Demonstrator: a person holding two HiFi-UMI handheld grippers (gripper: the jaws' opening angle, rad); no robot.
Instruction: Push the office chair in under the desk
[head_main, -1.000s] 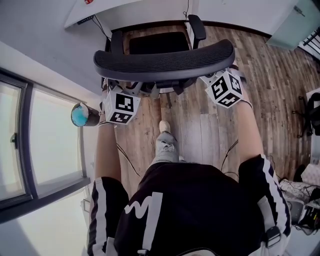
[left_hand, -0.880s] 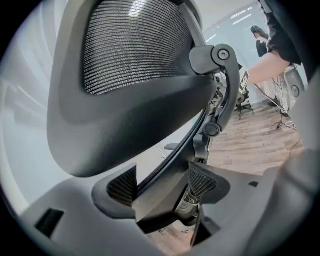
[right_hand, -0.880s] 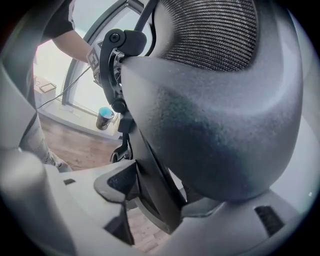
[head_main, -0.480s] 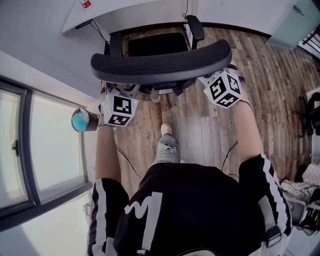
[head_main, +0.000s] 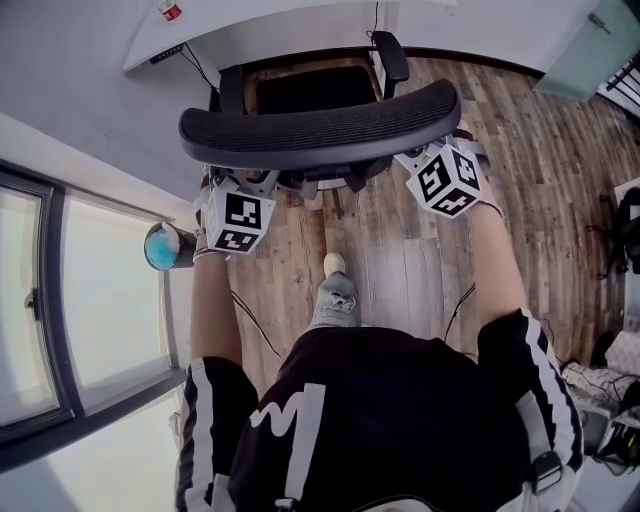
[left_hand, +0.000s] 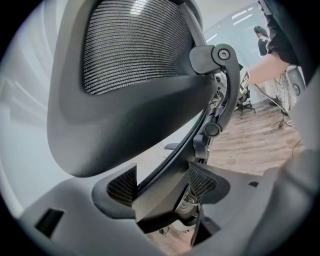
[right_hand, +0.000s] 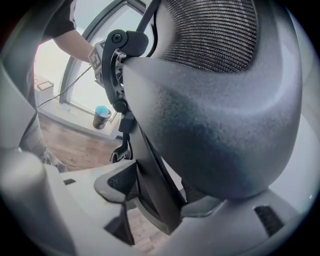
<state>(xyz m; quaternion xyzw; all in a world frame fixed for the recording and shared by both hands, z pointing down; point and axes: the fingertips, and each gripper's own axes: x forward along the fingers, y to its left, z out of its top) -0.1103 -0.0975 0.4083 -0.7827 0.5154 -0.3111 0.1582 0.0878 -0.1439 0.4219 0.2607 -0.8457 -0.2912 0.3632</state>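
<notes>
The black mesh office chair (head_main: 320, 125) stands in front of me, its seat (head_main: 305, 88) partly beneath the white desk (head_main: 280, 25). My left gripper (head_main: 250, 185) reaches under the curved top of the backrest on the left. In the left gripper view the left gripper (left_hand: 162, 185) is closed on the backrest's dark frame bar (left_hand: 165, 200), both pads against it. My right gripper (head_main: 425, 160) holds the right side the same way. In the right gripper view the right gripper (right_hand: 155, 187) has the frame strut (right_hand: 150, 185) between its jaws. The fingertips are hidden in the head view.
A window wall runs along the left, with a small bin (head_main: 163, 247) holding a blue bag beside it. Cables (head_main: 250, 320) lie on the wood floor. Bags and gear (head_main: 610, 390) sit at the right. My shoe (head_main: 335, 295) is behind the chair.
The chair has rolled a little further towards the desk, with both grippers still on its back. I have stepped forward with it, so the bin has slipped back in view.
</notes>
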